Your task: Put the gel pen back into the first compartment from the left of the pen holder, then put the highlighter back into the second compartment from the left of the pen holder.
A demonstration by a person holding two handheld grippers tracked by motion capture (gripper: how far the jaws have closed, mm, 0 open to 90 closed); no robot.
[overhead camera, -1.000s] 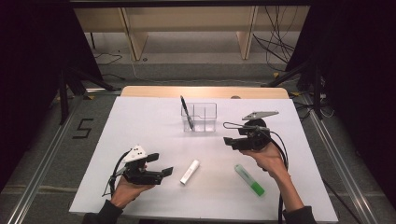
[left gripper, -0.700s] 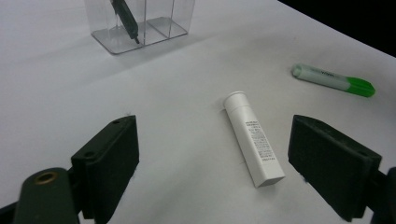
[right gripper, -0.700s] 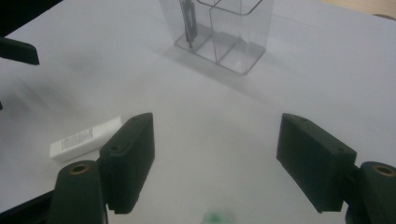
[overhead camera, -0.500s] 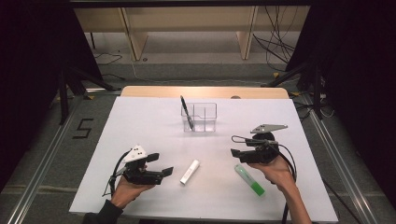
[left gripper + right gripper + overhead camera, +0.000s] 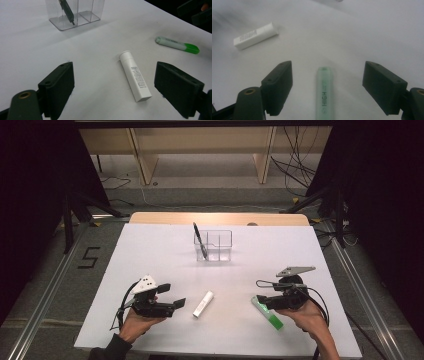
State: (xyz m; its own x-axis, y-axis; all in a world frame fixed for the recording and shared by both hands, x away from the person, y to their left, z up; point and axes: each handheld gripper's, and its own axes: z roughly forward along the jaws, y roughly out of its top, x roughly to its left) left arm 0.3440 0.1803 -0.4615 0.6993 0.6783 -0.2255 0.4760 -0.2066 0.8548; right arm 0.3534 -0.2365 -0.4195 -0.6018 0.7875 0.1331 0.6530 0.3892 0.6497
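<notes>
— Where's your green highlighter [image 5: 325, 95]?
— Flat on the white table [image 5: 150, 255], between your right gripper [image 5: 259, 301]'s fingers, just opening, untouched; its own view reads "HIGH".
— Left gripper [image 5: 179, 306]?
— Wide, facing the white tube [image 5: 135, 75].

The highlighter [image 5: 324, 92] was pale mint green with dark lettering along its barrel, and its cap end shone bright green. Left of the highlighter, the small tube [image 5: 203, 303] was white with fine grey print. Beyond the highlighter, the clear organiser [image 5: 214, 246] held a black pen [image 5: 200, 240]. Both lay on the white table [image 5: 150, 255]. The jaws were black.
</notes>
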